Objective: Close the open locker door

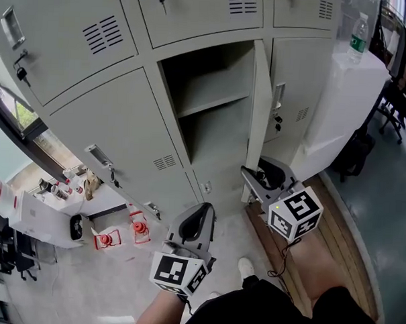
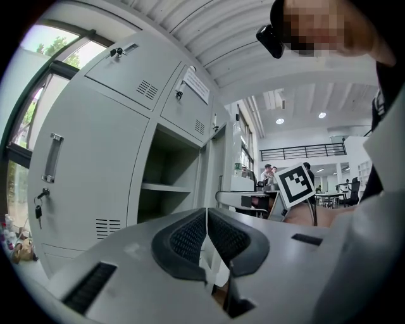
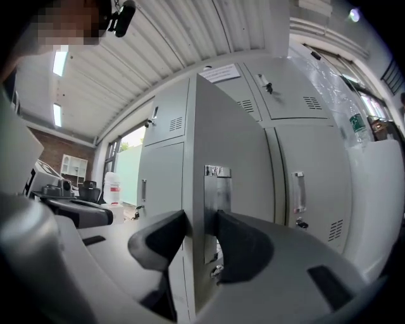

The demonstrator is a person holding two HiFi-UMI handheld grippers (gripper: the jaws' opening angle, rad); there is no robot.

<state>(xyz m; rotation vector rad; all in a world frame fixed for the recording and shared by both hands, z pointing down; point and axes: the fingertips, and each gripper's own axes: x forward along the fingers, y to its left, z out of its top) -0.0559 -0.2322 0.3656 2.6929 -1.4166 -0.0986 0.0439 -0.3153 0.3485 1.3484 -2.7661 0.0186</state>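
Note:
The open locker door [image 1: 260,120] stands edge-on to me, swung out from an empty compartment [image 1: 212,105] with one shelf. My right gripper [image 1: 251,177] is at the door's lower free edge. In the right gripper view the door [image 3: 228,133] runs between the two jaws of that gripper [image 3: 201,231], by the metal handle plate [image 3: 216,202]. The pads lie close on either side, and I see no firm press. My left gripper [image 1: 199,218] hangs lower left, away from the door. Its pads meet at the tips in the left gripper view [image 2: 206,212], with nothing held.
Closed grey lockers surround the open one. A white cabinet [image 1: 347,90] with a plastic bottle [image 1: 358,37] stands at the right, with a black chair [image 1: 401,93] beyond it. Red and white clutter [image 1: 139,228] lies on the floor at the left. My shoe [image 1: 246,266] is below the grippers.

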